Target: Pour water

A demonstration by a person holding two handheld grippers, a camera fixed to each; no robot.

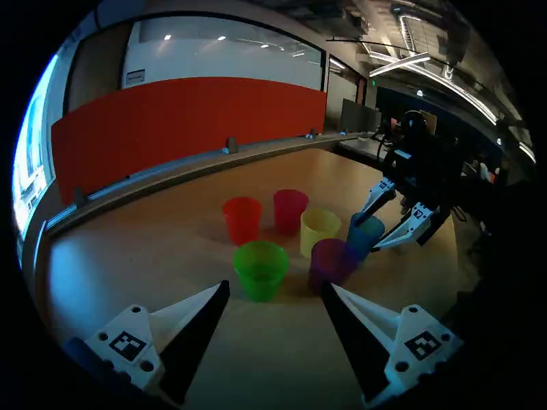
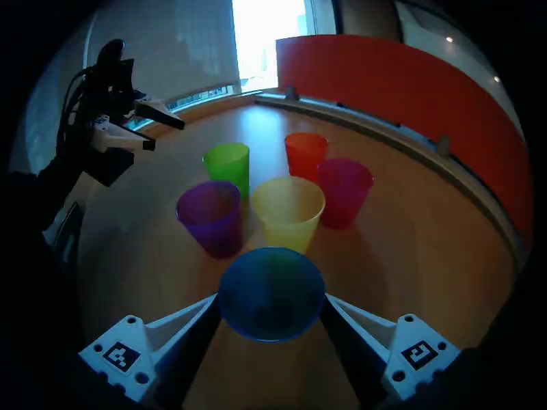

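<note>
**Right tool** [image 2: 271, 304]: Is closing on the blue cup [image 2: 271, 290], one finger lying against each side of the wall and seeming to press it. The cup is standing upright, mouth up. Its inside is reading dark, so I cannot tell whether it is holding water.

**Left tool** [image 1: 273, 285]: Is hanging open with its fingers spread wide and nothing between them. It is pointing at the cluster from the far side.

**Cluster, working outward from the blue cup:**
- The purple cup [image 2: 212, 215] and yellow cup [image 2: 288, 208] are sitting just beyond the blue cup, side by side.
- The green cup [image 2: 228, 164], orange cup [image 2: 305, 152] and pink cup [image 2: 344, 188] are standing behind them.
- All are upright and appear empty.

**Worktop** [image 2: 424, 273]: Wooden surface, carrying every cup.

**Red partition** [image 2: 410, 82]: Is running along the worktop's far edge.

**Progress (a judgement):**
- The task is only beginning.
- The source cup is being secured.
- Nothing is tilting and no water is showing in any cup.
- Remaining steps are lifting, carrying over a receiving cup, tipping and setting down.
- Which cup is to receive the water is not evident.
</note>
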